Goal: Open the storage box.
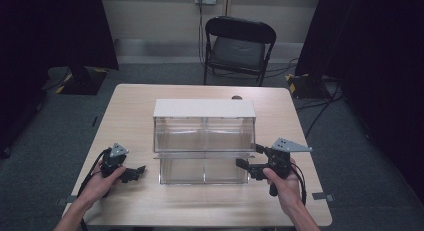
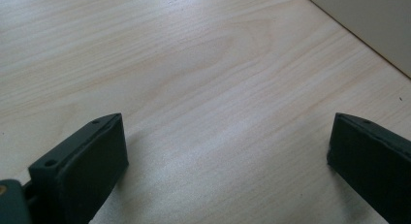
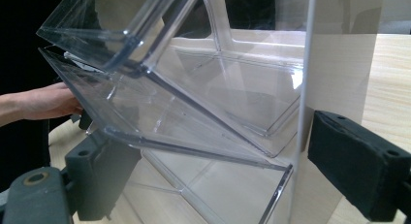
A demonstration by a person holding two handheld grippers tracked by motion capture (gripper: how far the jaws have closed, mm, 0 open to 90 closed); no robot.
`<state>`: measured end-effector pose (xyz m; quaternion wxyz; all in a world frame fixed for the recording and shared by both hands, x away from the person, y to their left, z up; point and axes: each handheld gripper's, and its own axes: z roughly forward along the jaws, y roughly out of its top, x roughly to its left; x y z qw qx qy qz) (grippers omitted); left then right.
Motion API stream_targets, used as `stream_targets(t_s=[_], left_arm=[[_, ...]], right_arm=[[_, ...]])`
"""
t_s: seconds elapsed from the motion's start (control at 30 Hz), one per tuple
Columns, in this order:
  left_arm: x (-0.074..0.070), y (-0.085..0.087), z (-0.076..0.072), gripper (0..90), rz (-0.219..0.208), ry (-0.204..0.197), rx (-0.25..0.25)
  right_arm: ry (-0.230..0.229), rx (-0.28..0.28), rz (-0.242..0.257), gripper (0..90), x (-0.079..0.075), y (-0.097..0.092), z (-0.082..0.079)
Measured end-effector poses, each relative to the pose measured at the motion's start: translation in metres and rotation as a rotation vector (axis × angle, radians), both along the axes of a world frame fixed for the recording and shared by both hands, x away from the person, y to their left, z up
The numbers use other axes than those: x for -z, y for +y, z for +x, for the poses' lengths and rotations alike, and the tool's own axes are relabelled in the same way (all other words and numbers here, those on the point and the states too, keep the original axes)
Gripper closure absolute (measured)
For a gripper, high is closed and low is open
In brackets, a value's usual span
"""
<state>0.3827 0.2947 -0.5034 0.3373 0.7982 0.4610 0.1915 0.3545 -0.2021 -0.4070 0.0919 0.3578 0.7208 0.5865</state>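
High view: my left gripper (image 1: 141, 169) rests low over the pale wooden table (image 1: 135, 98), at the near left, just beside the clear acrylic two-tier bin organiser with a white top panel (image 1: 204, 141) but apart from it. My left hand (image 1: 102, 183) wraps its black body. In the left gripper view its two black jaws stand wide apart, with only bare wood grain between them; they hold nothing. The white edge at the upper right of that view is a side panel of the organiser (image 2: 368, 25).

My right gripper (image 1: 248, 156) is at the organiser's right front corner, with my right hand (image 1: 284, 183) below it. In the right gripper view the jaws are spread wide on either side of the corner: the left jaw sits beneath the tilted-out transparent lower bin (image 3: 174, 122), the right jaw outside the white side wall (image 3: 334, 88). Neither pad clearly presses on the plastic, so the gripper brackets the corner without clamping it.

The organiser stands at the table's centre, both bins hinged forward. A black folding chair (image 1: 239, 46) stands beyond the far edge.
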Motion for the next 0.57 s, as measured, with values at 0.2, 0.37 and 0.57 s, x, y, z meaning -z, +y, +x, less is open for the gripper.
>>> stream_targets(t_s=[0.2, 0.37, 0.57], left_arm=[[0.0000, -0.0002, 0.0002, 0.0, -0.001, 0.001, -0.001], [-0.0002, 0.0003, 0.0006, 0.0, 0.006, -0.002, 0.004], [-0.0002, 0.0002, 0.0006, 0.0, 0.006, -0.002, 0.003]], right_arm=[[0.004, 0.009, -0.005, 11.4, -0.0004, 0.0004, -0.0020], [0.006, 0.006, -0.003, 11.3, -0.0002, 0.0001, -0.0016], [0.000, -0.002, -0.001, 11.4, 0.0000, -0.0002, -0.0007]])
